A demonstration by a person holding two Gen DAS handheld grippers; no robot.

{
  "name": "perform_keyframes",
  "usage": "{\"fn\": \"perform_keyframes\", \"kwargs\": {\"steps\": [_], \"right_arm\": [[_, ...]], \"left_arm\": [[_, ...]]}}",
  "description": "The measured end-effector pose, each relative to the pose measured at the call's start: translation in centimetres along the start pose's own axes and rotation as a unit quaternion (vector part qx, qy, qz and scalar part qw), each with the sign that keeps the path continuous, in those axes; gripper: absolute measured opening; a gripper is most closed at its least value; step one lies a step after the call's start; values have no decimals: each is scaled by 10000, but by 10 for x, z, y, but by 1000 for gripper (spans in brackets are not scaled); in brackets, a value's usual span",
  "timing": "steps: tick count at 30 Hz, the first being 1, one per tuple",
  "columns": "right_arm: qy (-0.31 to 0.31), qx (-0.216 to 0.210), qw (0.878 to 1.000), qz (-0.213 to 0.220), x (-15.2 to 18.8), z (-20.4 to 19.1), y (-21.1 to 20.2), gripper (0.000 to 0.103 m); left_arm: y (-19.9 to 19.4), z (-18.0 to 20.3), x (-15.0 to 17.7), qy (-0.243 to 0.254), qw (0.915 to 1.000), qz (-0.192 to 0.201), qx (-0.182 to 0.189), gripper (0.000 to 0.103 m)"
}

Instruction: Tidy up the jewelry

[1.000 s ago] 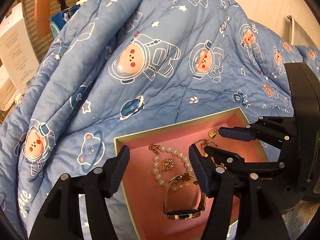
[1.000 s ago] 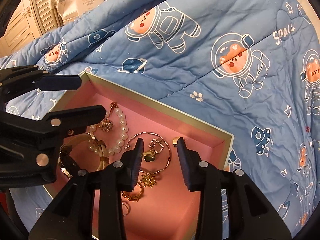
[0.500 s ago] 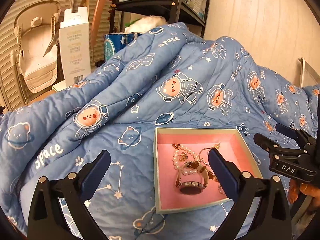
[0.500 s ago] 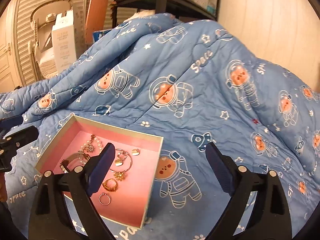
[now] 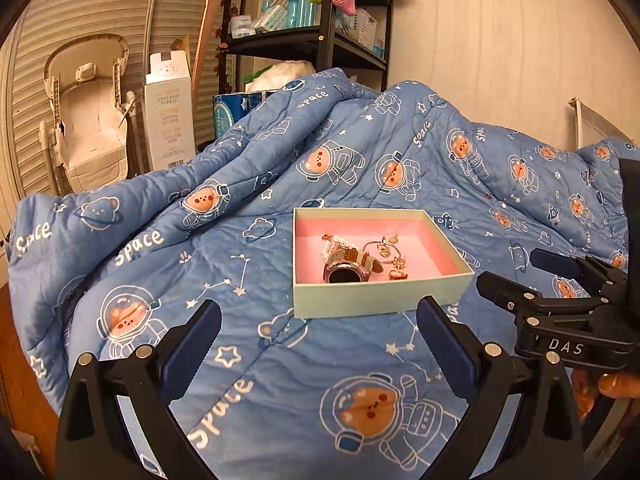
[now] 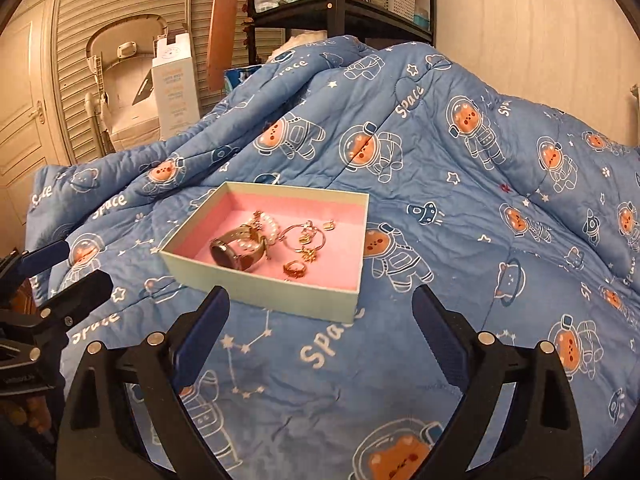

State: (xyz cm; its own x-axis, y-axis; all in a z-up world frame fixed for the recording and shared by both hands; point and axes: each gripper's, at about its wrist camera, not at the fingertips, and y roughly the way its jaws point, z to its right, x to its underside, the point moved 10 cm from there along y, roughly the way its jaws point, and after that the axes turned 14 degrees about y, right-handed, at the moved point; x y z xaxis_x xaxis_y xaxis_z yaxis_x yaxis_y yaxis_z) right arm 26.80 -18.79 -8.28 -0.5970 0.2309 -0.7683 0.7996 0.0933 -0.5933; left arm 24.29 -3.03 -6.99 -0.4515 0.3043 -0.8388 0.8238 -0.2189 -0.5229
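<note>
A pale green box with a pink lining rests on the blue quilt. Inside it lie a wristwatch, a pearl bracelet, a thin hoop and small gold rings and charms. My left gripper is open, well back from the box, with only quilt between its fingers. My right gripper is open too, nearer than the box's front wall. In the left wrist view, the right gripper shows at the right edge.
The blue space-bear quilt is heaped high behind the box. Beyond it stand a black shelf with bottles and baskets, a tall white carton and a beige baby seat. A plain wall lies to the right.
Both grippers pulled back from over the box and opened wide. The box, once filling the views, now sits farther off, and the room behind the quilt has come into sight.
</note>
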Motion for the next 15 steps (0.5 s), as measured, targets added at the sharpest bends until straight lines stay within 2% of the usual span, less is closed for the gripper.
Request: {"fn": "perform_keyframes", "kwargs": {"steps": [3,9,15], "right_arm": [[-32,-62,9998,174,8,-6,-29,91],[-18,-1,9981,612,25,-5,-90,94],[209,108,9963,827,46,3,-130,95]], "left_arm": [[-26,6,12,5,10000,70,-5,96],[-73,15,35,-374,9991,138,110,96],[-112,30,48,-614,9973,415,-11,96]]}}
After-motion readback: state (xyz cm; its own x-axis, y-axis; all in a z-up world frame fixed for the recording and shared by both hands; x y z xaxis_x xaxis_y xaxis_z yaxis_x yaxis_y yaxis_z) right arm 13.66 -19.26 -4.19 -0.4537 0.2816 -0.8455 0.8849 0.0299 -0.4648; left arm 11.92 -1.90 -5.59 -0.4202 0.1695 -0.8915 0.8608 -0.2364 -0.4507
